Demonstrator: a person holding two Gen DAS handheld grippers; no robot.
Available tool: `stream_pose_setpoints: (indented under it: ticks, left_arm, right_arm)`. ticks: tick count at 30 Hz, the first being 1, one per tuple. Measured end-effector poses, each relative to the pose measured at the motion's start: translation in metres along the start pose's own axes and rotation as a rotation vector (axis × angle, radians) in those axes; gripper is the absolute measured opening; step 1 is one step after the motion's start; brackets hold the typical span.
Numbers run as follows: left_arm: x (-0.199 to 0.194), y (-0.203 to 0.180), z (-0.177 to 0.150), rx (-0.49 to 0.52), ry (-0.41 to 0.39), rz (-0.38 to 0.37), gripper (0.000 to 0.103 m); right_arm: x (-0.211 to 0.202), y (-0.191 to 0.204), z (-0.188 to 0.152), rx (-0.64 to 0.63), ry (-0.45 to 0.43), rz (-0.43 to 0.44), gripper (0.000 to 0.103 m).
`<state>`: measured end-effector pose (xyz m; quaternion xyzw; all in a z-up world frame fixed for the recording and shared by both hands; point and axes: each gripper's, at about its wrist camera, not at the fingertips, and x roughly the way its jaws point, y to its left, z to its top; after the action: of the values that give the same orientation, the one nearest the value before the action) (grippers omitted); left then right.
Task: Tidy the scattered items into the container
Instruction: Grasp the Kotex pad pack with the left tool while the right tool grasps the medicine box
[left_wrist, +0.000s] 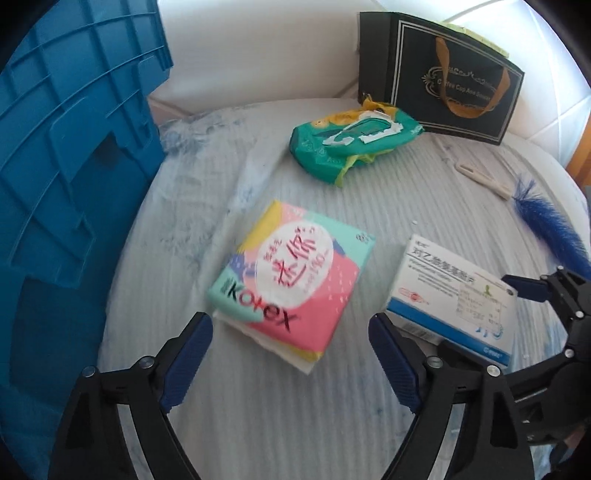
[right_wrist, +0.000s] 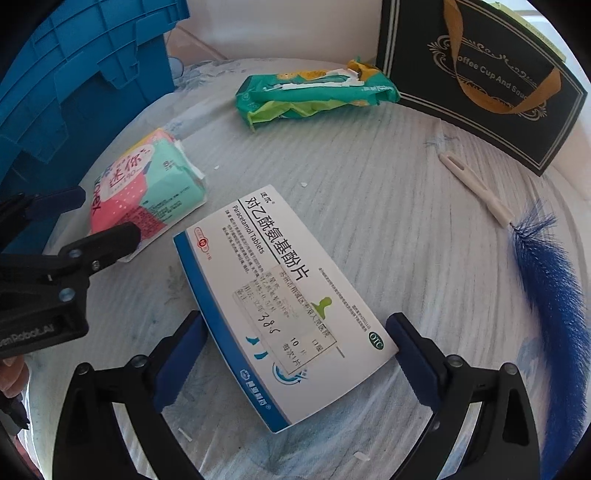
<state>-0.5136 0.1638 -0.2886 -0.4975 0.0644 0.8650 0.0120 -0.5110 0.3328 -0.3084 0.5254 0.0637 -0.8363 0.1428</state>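
A pink and teal Kotex pack (left_wrist: 291, 273) lies on the striped bed cover just ahead of my left gripper (left_wrist: 290, 325), which is open and empty with its jaws either side of the pack's near corner. A white and blue paracetamol box (right_wrist: 280, 295) lies between the open jaws of my right gripper (right_wrist: 295, 328); the jaws stand wide of the box. The box also shows in the left wrist view (left_wrist: 454, 299), with the right gripper (left_wrist: 476, 317) around it. The blue crate (left_wrist: 74, 166) stands at the left. The Kotex pack also shows in the right wrist view (right_wrist: 147, 188).
A green wipes pack (left_wrist: 351, 144) lies farther back. A black paper bag (left_wrist: 439, 70) with gold handles stands at the back right. A blue bottle brush (right_wrist: 546, 288) with a white handle lies at the right. The left gripper (right_wrist: 107, 214) shows at the left of the right wrist view.
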Motion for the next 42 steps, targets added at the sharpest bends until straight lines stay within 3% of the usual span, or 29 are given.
stream_pose_setpoints:
  ticks: [4,7,14,16,22,25,29,32,34,38,42]
  left_arm:
    - [0.018,-0.005,0.003,-0.001,0.007,0.018,0.075]
    - [0.020,-0.012,0.000,0.010,-0.003,0.014,0.070]
    - [0.026,-0.015,0.002,0.021,0.004,0.002,0.073]
    - [0.025,-0.016,0.000,0.012,-0.001,-0.002,0.065]
    - [0.011,-0.017,-0.005,-0.005,-0.006,-0.018,0.056]
    - [-0.001,-0.017,-0.006,-0.008,-0.018,-0.020,0.044]
    - [-0.011,-0.016,-0.011,-0.001,-0.004,-0.033,0.038]
    - [-0.025,-0.017,-0.021,0.027,-0.002,-0.061,0.046]
    - [-0.032,-0.017,-0.019,0.049,-0.035,-0.042,0.083]
    - [-0.030,-0.020,-0.004,0.092,-0.076,-0.003,0.086]
    - [0.011,-0.032,0.015,0.158,-0.017,-0.007,0.086]
  right_arm:
    - [0.002,-0.013,0.005,0.082,-0.004,-0.045,0.098]
    - [0.003,-0.013,0.007,0.060,-0.006,-0.055,0.098]
    - [0.005,-0.011,0.009,0.050,-0.028,-0.041,0.099]
    - [0.004,-0.011,0.010,0.058,-0.027,-0.040,0.098]
    - [-0.005,-0.014,0.009,0.101,-0.038,-0.007,0.097]
    - [-0.015,-0.014,0.010,0.096,-0.054,-0.005,0.097]
    - [-0.027,-0.016,0.008,0.098,-0.059,-0.011,0.097]
    - [-0.026,-0.023,0.000,0.120,-0.038,-0.029,0.097]
    - [-0.022,-0.029,-0.006,0.138,-0.021,-0.033,0.097]
    - [-0.019,-0.034,-0.010,0.153,-0.019,-0.026,0.097]
    - [-0.015,-0.034,-0.006,0.147,-0.025,-0.020,0.097]
